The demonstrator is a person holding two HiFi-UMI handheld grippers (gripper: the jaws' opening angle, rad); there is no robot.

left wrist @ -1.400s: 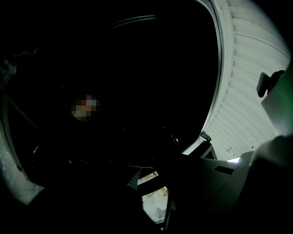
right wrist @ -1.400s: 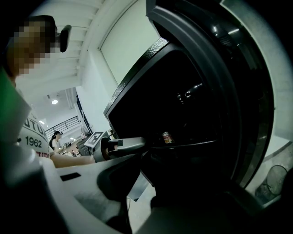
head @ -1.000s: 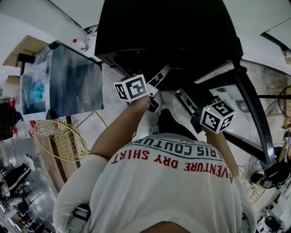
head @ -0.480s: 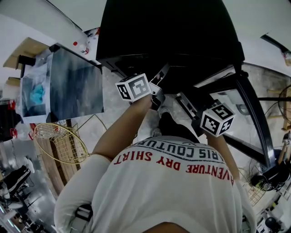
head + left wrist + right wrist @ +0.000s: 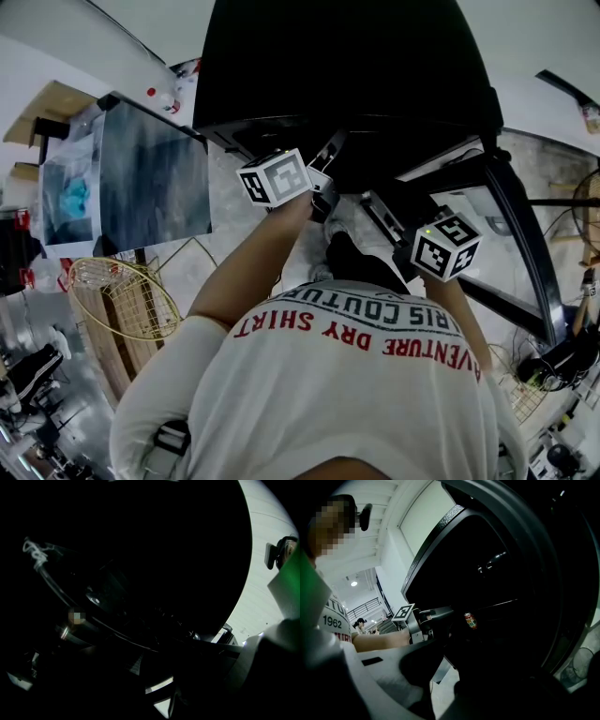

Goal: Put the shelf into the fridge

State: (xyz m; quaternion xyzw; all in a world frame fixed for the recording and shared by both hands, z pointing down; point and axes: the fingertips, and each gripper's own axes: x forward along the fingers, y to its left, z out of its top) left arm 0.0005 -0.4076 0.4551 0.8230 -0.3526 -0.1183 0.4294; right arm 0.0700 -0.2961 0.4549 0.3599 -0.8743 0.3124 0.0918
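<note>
The black fridge (image 5: 347,66) stands open ahead of me, its glass door (image 5: 511,234) swung out to the right. Both grippers reach into its dark opening. My left gripper (image 5: 323,185) is at the left of the opening and its jaws are opening; the left gripper view is too dark to show whether anything is between them. A thin-edged dark panel (image 5: 112,631), perhaps the shelf, crosses that view. My right gripper (image 5: 380,208) is lower and to the right. Its jaws are lost in shadow. The left gripper (image 5: 423,620) also shows in the right gripper view.
A small can (image 5: 469,620) stands inside the fridge. A wire basket (image 5: 122,295) lies on the floor at the left, below a large picture panel (image 5: 150,169). Cables and clutter (image 5: 553,361) sit at the right by the door's foot.
The left gripper has edged slightly up and toward the fridge. The right gripper has hardly moved.
</note>
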